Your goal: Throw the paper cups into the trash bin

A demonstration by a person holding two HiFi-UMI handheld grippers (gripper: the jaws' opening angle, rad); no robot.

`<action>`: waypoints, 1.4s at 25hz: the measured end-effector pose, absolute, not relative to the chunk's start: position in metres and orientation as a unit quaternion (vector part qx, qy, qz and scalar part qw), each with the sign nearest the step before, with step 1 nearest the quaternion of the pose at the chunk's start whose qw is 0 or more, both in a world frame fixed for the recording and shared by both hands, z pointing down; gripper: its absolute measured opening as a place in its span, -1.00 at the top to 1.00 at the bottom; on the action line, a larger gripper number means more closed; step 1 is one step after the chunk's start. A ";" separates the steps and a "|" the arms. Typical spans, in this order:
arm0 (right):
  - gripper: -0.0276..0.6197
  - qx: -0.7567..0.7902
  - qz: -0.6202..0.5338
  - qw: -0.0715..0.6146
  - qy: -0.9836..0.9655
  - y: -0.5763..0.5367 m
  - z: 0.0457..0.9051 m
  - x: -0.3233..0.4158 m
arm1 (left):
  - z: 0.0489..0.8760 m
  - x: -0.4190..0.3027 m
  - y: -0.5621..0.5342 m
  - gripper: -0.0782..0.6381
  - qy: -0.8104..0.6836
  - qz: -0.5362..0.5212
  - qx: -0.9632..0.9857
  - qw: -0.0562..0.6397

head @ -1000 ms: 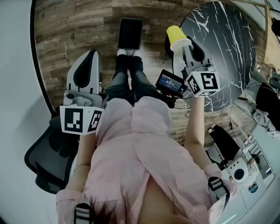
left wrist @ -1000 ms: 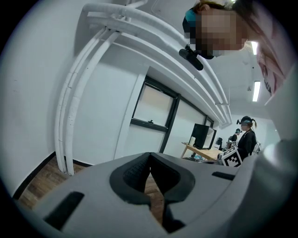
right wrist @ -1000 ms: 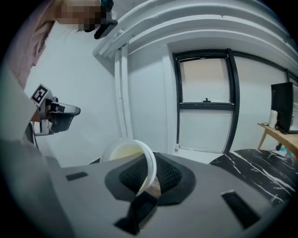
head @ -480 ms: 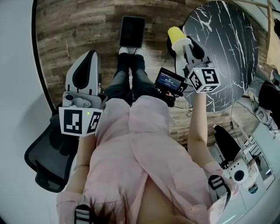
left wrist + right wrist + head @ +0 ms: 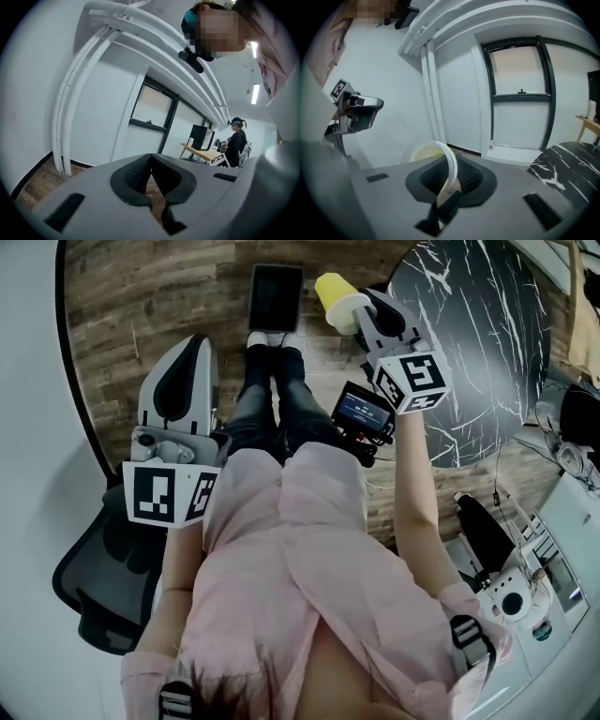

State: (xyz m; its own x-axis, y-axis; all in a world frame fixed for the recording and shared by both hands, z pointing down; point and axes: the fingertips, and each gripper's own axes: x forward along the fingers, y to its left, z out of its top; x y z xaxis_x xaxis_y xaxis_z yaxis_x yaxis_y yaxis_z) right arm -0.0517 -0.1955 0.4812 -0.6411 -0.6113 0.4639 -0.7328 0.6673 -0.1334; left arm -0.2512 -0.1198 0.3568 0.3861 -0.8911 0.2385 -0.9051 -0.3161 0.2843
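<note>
My right gripper (image 5: 356, 311) is shut on the rim of a yellow paper cup (image 5: 334, 289), which it holds over the wood floor, just right of a dark rectangular bin (image 5: 275, 296) that stands by the person's feet. In the right gripper view the cup's white rim (image 5: 449, 164) is pinched between the pads, and its open mouth faces left. My left gripper (image 5: 190, 351) hangs to the left of the person's legs, its jaws shut with nothing in them. In the left gripper view its tips (image 5: 150, 159) meet.
A round black marble table (image 5: 487, 334) stands at the right, close to my right gripper. A black office chair (image 5: 98, 587) is at lower left and a desk with equipment (image 5: 539, 568) at lower right. A small screen (image 5: 364, 411) hangs at the person's waist.
My right gripper has carried the yellow cup left and farther out, from the marble table's edge to beside the dark bin. The left gripper has stayed put.
</note>
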 end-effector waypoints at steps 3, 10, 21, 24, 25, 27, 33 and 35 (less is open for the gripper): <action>0.74 0.365 0.160 0.199 -0.895 -0.194 0.486 -0.060 | 0.360 -0.252 -0.118 0.74 -0.554 0.019 0.809 0.194; 0.74 0.344 0.163 0.203 -0.902 -0.194 0.494 -0.081 | 0.369 -0.260 -0.111 0.74 -0.563 0.024 0.800 0.205; 0.74 0.320 0.167 0.220 -0.906 -0.181 0.504 -0.100 | 0.365 -0.252 -0.112 0.74 -0.554 0.021 0.807 0.203; 0.75 0.319 0.171 0.225 -0.905 -0.180 0.509 -0.101 | 0.365 -0.249 -0.112 0.74 -0.551 0.021 0.809 0.204; 0.74 0.319 0.172 0.227 -0.904 -0.180 0.510 -0.102 | 0.365 -0.249 -0.112 0.74 -0.551 0.021 0.809 0.204; 0.74 0.318 0.173 0.231 -0.903 -0.180 0.513 -0.101 | 0.365 -0.248 -0.112 0.74 -0.551 0.021 0.809 0.204; 0.74 0.313 0.174 0.239 -0.903 -0.180 0.517 -0.101 | 0.366 -0.250 -0.108 0.74 -0.555 0.021 0.806 0.204; 0.75 0.312 0.173 0.240 -0.903 -0.179 0.518 -0.102 | 0.367 -0.250 -0.107 0.74 -0.557 0.021 0.805 0.203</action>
